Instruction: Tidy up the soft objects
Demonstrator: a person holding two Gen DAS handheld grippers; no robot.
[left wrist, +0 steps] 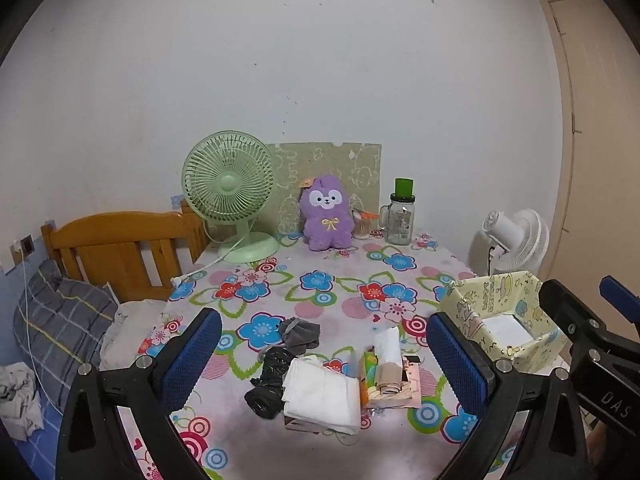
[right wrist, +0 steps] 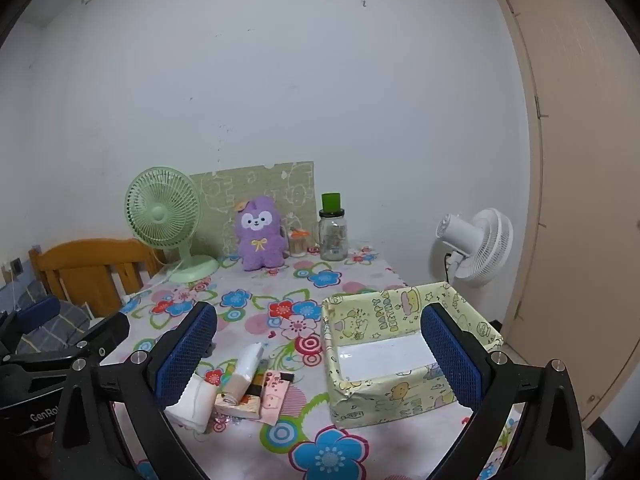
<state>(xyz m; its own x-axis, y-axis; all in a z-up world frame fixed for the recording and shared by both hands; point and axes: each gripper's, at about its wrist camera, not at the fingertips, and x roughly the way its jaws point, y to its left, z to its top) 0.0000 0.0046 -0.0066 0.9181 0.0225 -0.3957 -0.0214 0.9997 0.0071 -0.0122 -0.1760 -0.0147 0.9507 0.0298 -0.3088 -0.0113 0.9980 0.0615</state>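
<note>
Both tongs, left gripper (left wrist: 324, 354) and right gripper (right wrist: 320, 354), hang released and empty above the table (left wrist: 320, 452), likely choosing; the soft pile (left wrist: 304, 376) lies at six o'clock, the box (right wrist: 400, 360) at three

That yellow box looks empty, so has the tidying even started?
Apparently not. The yellow box shows only its bare white bottom. Both the left gripper and right gripper are open and hold nothing. The grey cloth, black bag and white cloth lie on the table.
</note>
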